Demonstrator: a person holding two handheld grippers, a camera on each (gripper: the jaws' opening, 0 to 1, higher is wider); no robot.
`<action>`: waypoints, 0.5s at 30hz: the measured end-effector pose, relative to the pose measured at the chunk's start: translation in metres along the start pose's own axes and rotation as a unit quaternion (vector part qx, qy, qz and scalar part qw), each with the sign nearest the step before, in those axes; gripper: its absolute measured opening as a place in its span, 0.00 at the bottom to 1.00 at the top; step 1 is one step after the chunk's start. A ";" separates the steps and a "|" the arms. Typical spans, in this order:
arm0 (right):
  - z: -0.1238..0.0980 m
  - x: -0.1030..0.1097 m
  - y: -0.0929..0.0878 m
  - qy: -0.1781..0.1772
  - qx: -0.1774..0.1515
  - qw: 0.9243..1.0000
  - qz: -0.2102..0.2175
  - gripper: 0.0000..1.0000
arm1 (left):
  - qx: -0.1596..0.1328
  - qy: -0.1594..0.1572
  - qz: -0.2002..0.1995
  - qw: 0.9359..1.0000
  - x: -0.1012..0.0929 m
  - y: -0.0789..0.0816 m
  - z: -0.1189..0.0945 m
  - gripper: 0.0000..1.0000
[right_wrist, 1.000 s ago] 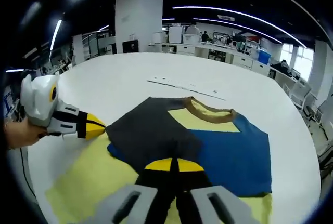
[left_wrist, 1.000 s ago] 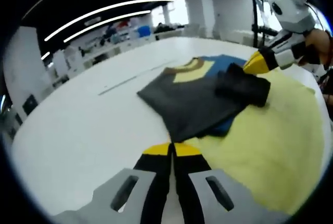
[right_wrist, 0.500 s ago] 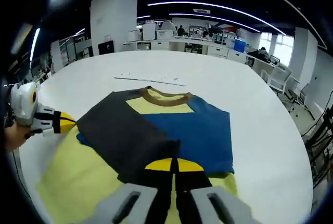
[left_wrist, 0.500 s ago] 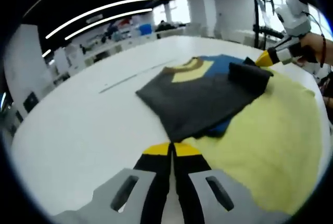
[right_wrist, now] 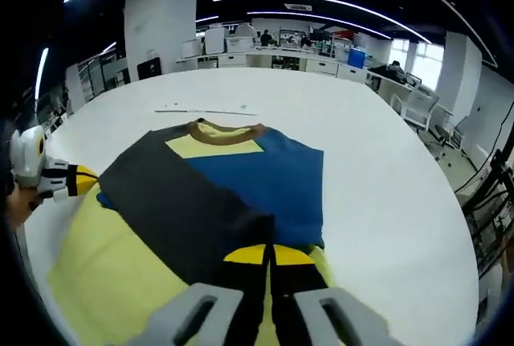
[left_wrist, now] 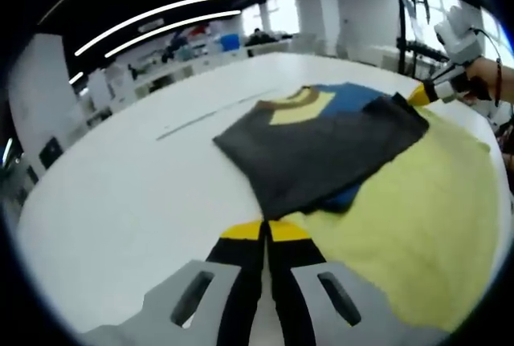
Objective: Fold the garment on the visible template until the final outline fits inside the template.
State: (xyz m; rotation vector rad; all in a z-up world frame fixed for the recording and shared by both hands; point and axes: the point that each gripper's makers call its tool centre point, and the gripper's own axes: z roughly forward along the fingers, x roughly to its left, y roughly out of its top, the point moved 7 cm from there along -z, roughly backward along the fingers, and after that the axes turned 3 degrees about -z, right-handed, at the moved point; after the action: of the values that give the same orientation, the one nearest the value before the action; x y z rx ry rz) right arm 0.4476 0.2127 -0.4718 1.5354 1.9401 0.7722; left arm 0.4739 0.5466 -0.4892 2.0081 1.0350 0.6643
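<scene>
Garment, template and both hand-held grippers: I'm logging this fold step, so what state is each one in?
Garment: partly folded, dark panel laid over the blue front, lying flat.
Template: flat on the table, partly covered by the garment.
Left hand-held gripper: jaws shut, at the garment's near edge.
Right hand-held gripper: jaws shut, at the folded panel's corner.

Each gripper (left_wrist: 265,238) has black jaws tipped yellow on grey mounts (slotted), the other's (left_wrist: 418,95) body white.
</scene>
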 end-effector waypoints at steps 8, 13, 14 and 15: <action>0.000 -0.006 -0.009 -0.005 0.009 1.000 0.007 0.00 | 0.002 0.007 0.000 1.000 0.000 0.001 -0.001 0.00; 0.000 -0.007 -0.012 0.001 0.011 1.000 0.012 0.00 | 0.004 0.007 0.008 1.000 0.000 0.001 -0.001 0.00; 0.000 -0.008 -0.012 -0.001 0.011 1.000 0.015 0.00 | 0.002 0.008 0.009 1.000 -0.001 0.001 -0.001 0.00; -0.001 -0.009 -0.013 -0.003 0.012 1.000 0.018 0.00 | 0.001 0.009 0.010 1.000 -0.001 0.001 -0.001 0.00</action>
State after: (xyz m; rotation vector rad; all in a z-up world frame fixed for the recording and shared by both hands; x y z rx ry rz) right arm 0.4403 0.2017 -0.4796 1.5882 1.9290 0.7613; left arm 0.4728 0.5465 -0.4880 2.0211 1.0275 0.6922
